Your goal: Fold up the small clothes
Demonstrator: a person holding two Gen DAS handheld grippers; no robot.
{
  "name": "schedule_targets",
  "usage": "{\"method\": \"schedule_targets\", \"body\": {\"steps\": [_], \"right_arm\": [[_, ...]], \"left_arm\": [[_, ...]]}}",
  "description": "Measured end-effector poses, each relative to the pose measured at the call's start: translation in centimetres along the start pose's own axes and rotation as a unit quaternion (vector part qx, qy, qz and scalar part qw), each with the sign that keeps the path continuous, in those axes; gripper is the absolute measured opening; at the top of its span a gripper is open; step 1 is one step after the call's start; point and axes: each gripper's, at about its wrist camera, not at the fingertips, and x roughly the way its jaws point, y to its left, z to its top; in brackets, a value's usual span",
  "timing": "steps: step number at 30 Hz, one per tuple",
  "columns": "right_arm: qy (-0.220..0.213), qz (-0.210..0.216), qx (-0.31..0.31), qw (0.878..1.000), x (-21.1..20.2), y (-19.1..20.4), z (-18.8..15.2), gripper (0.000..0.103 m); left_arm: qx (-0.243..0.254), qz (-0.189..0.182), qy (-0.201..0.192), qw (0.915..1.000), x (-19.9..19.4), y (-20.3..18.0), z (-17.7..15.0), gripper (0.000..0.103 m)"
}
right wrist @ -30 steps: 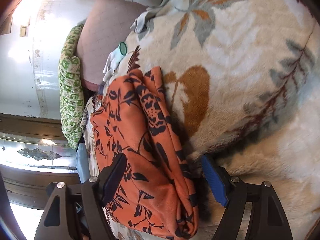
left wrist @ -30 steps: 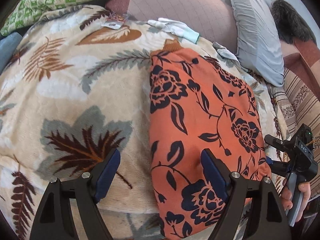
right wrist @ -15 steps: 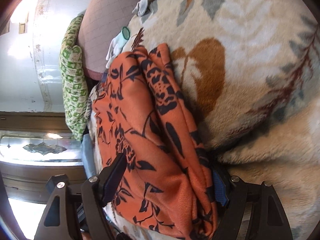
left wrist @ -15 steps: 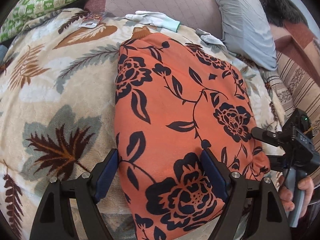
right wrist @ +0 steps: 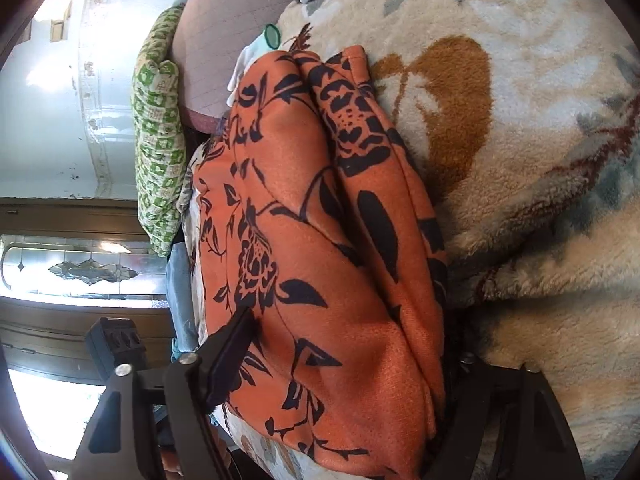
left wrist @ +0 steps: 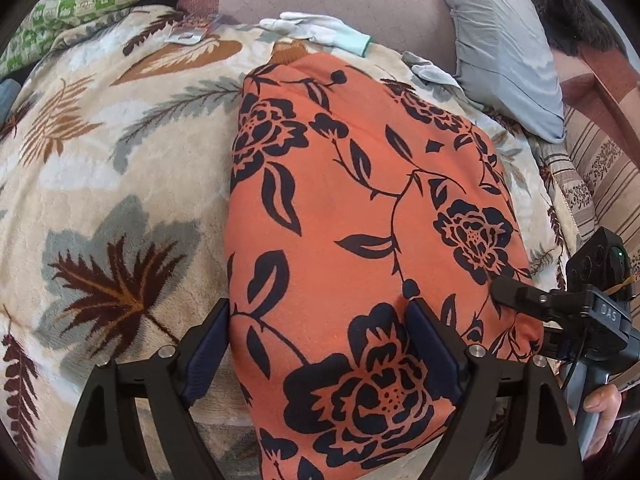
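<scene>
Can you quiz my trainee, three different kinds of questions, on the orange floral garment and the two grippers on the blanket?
1. True or false: the left gripper is open, its fingers straddling the near edge of the orange floral garment.
2. Multiple choice: what lies on the leaf-print blanket just beyond the garment's far end? A) a white glove B) a book C) a cup
3. Fill in: the right gripper sits at the garment's ____ corner, seen from the left wrist view.

Key: 1 true; 2 A; 3 near right.
</scene>
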Motion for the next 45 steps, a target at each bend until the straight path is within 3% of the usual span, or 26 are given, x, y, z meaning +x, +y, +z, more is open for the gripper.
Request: {"method": "schedule_targets", "body": {"steps": [10,15,20,23,25,28,30,32,33,36,38,43,45], "right_arm": [[-0.016,-0.011,-0.045,0.999,0.1,2.4,-0.5,0.065],[-0.022,0.022,-0.083,0.996,0.4,5.3,-1.0,0.065],[-0.031,0.029,-0.124,0.991,1.5,9.0,-2.2,0.065],[-0.035,0.041,-0.153,0.987,2.2,11.0,-3.1,0.064],[-0.029,0.064,-0.175,0.982,2.7,12.2,-4.0,0.061],[-0.024,-0.006,-0.21,0.977,4.7,13.3,-5.0,0.059],[-0.006,-0.034,-0.161,0.986,5.7,11.1,-4.2,0.059],[0.003,-0.025,-0.105,0.994,5.4,8.7,-3.0,0.059],[0.013,-0.007,-0.075,0.997,5.1,7.5,-2.4,0.059],[0.031,0.017,-0.031,0.999,4.7,5.7,-1.7,0.063],[0.041,0.021,-0.009,0.999,4.8,4.9,-1.4,0.067],[0.047,0.042,0.017,0.998,4.9,4.4,-1.0,0.068],[0.044,0.05,0.027,0.997,4.8,4.0,-0.7,0.069]], "left_arm": [[0.023,-0.005,-0.026,0.9994,-2.0,-0.2,0.8,0.063],[0.035,0.003,-0.052,0.998,-4.3,0.3,1.9,0.059],[0.035,0.002,-0.076,0.9965,-7.0,1.5,3.0,0.054],[0.037,-0.029,-0.092,0.9946,-9.0,2.3,3.3,0.038],[0.051,-0.02,-0.11,0.9924,-10.3,2.0,3.3,0.038],[0.083,0.043,-0.129,0.9872,-11.2,2.1,3.0,0.039],[0.063,0.048,-0.117,0.9899,-10.5,4.0,2.8,0.042],[0.021,0.045,-0.097,0.9941,-9.2,6.5,2.7,0.057],[0.002,0.039,-0.085,0.9956,-8.3,7.6,2.6,0.064],[-0.029,0.027,-0.058,0.9976,-6.2,9.4,2.4,0.064],[-0.033,-0.006,-0.052,0.9981,-5.2,9.4,2.4,0.064],[-0.047,-0.091,-0.031,0.9943,-3.1,8.4,2.9,0.076],[-0.041,-0.082,-0.019,0.9956,-1.9,7.5,3.4,0.075]]}}
